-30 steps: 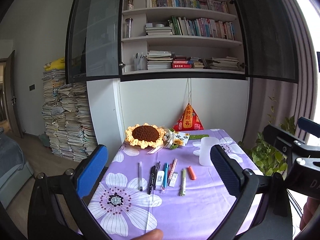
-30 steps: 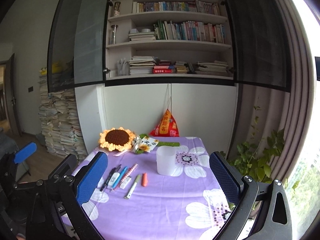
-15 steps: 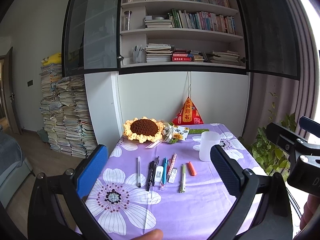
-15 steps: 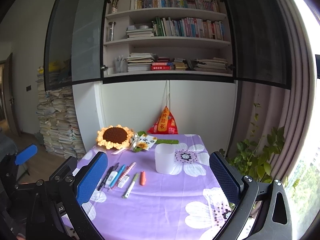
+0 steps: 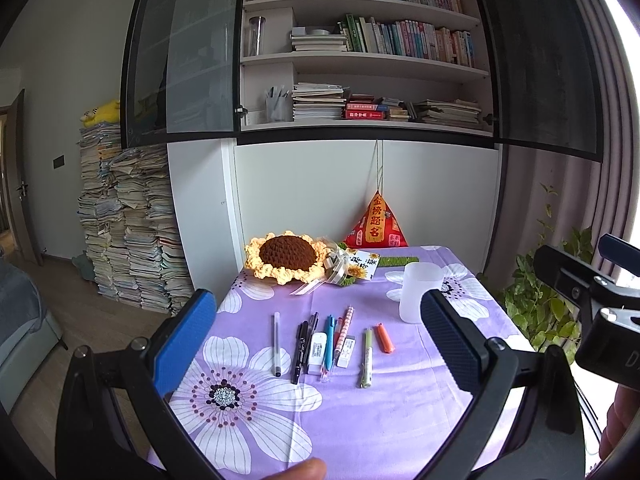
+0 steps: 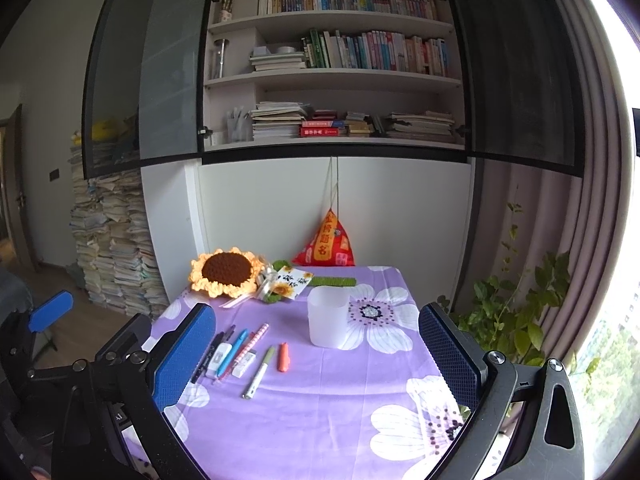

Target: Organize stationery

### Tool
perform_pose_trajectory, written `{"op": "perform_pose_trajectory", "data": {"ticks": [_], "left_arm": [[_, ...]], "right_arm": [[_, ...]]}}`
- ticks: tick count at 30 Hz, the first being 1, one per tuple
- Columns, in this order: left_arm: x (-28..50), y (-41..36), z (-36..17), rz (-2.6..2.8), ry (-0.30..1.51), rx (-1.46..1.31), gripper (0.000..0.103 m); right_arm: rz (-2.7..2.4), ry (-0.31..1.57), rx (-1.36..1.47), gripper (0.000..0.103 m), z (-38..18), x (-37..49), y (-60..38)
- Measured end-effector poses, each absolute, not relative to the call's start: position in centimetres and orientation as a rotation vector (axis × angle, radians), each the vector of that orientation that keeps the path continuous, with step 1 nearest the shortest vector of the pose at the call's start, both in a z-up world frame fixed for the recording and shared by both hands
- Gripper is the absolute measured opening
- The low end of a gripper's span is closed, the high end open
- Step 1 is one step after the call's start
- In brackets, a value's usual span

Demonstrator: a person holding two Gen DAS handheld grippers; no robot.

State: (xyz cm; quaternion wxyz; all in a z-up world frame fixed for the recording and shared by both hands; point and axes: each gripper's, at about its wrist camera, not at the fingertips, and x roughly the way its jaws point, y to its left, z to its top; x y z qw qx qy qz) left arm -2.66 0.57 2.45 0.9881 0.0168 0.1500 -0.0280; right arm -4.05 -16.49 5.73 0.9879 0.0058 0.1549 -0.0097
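Several pens, markers and erasers lie in a row on the purple flowered tablecloth: a clear pen, black pens, a white correction tape, a blue pen, a pink patterned pen, a white eraser, a green marker and an orange highlighter. A frosted white cup stands behind them to the right. My left gripper is open and empty, above the near table edge. My right gripper is open and empty, nearer the cup.
A crocheted sunflower, a small bouquet card and a red pyramid pouch sit at the back of the table. A bookshelf cabinet hangs above. Paper stacks stand left, a plant right.
Both grippers have tilted down and moved slightly closer to the table; the stationery row and cup look larger and lower in view. Nothing on the table has moved.
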Motion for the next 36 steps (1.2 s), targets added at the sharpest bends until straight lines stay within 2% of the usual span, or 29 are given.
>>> {"op": "perform_pose_trajectory", "data": {"ticks": [15, 36], "left_arm": [[-3.8, 0.9, 3.7, -0.043, 0.238, 0.031, 0.102], [-3.2, 1.2, 3.1, -0.049, 0.269, 0.029, 0.102]], "right_arm": [[-0.027, 0.258, 0.005, 0.101, 6.5, -4.8, -16.3], [-0.038, 0.263, 0.003, 0.101, 6.4, -5.1, -16.1]]}}
